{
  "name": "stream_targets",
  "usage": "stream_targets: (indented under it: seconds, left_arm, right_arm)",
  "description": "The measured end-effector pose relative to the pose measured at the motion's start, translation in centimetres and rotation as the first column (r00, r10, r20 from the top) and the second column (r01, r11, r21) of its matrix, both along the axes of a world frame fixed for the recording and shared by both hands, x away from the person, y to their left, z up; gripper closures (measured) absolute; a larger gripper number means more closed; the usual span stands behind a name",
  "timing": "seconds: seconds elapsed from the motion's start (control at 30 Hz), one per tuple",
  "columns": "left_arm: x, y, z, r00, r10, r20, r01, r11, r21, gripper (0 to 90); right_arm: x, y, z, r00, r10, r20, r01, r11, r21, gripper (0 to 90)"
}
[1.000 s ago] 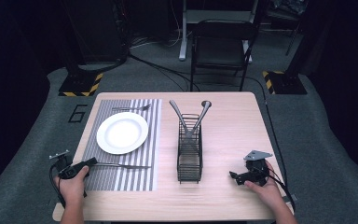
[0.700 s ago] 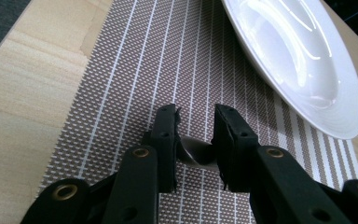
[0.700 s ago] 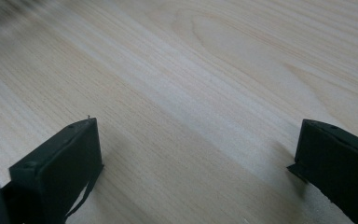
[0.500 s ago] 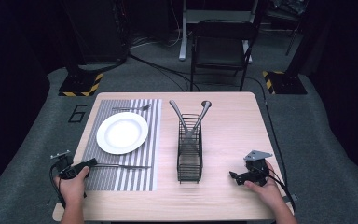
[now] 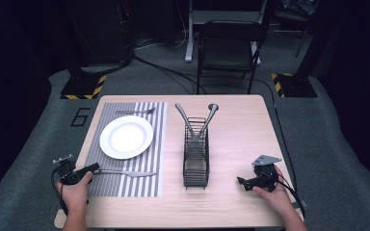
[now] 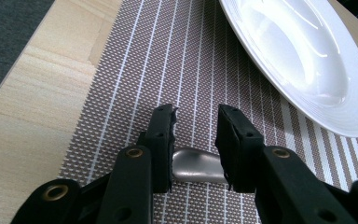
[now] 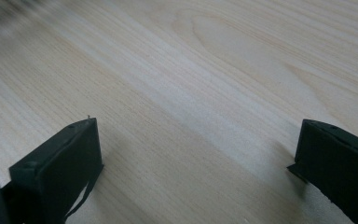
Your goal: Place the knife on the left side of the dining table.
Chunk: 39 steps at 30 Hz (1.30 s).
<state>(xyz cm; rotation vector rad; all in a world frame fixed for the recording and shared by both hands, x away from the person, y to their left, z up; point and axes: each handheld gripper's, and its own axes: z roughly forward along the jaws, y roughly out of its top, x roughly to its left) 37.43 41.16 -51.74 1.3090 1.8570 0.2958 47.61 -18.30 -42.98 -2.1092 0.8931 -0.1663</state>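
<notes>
- The whole table (image 5: 231, 211) is being shown by the high view: a striped mat (image 5: 125, 185) at the left, a white plate (image 5: 126, 136) on it, a fork (image 5: 136, 111) lying beyond the plate, and a black wire caddy (image 5: 196, 159) standing near the middle with two utensils (image 5: 198, 120) leaning crossed in it.
- A knife (image 5: 125, 172) is being seen there lying on the mat's near part, just in front of the plate, its handle end pointing toward the left gripper (image 5: 92, 168).
- What the high view is too distant to settle is being supplied by the left gripper view – the left gripper (image 6: 196, 122) is being held with its jaws a little apart, one on each side of the rounded metal handle end (image 6: 198, 164); whether the pads are touching the metal cannot be told.
- The handle end is being shown as smooth, dull silver and rounded, resting flat on the brown-and-white weave of the mat (image 6: 135, 70), with the plate's (image 6: 303, 60) glossy rim rising beyond at the right.
- In the high view the right gripper (image 5: 241, 182) is being held low at the table's near right corner, well apart from the caddy.
- In the right gripper view the right gripper (image 7: 198, 140) is being shown with its jaws spread wide – bare pale wood (image 7: 205, 84) lying between them.
</notes>
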Motion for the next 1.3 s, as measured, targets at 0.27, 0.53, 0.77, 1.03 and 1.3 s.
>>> stream_targets:
  seconds: [0.27,0.53,0.77,1.03,1.3]
  left_arm:
    - [-0.2,-0.7,1.0,0.9984,-0.036,0.044,0.034,0.9991,0.025,63.1]
    - [-0.1,-2.2,2.0,0.9908,-0.116,0.069,0.108,0.9877,0.113,57.9]
    - [-0.1,-3.8,2.6,0.9834,-0.160,0.086,0.147,0.9797,0.136,55.3]
    - [0.0,-6.0,3.2,0.9615,-0.260,0.090,0.236,0.9479,0.214,54.2]
    - [0.3,-8.7,3.0,0.9264,-0.371,0.066,0.340,0.8993,0.275,53.2]
  right_arm:
    - [0.0,0.0,0.0,1.0000,0.000,0.000,0.000,1.0000,-0.001,0.0]
    - [0.0,0.0,0.0,1.0000,0.000,0.000,0.000,1.0000,-0.001,0.0]
    - [0.0,0.0,0.0,1.0000,0.000,0.000,0.000,1.0000,0.000,0.0]
    - [0.0,0.0,0.0,1.0000,0.000,0.000,0.000,1.0000,0.000,0.0]
    - [0.0,0.0,0.0,1.0000,0.000,0.000,0.000,1.0000,0.000,0.0]
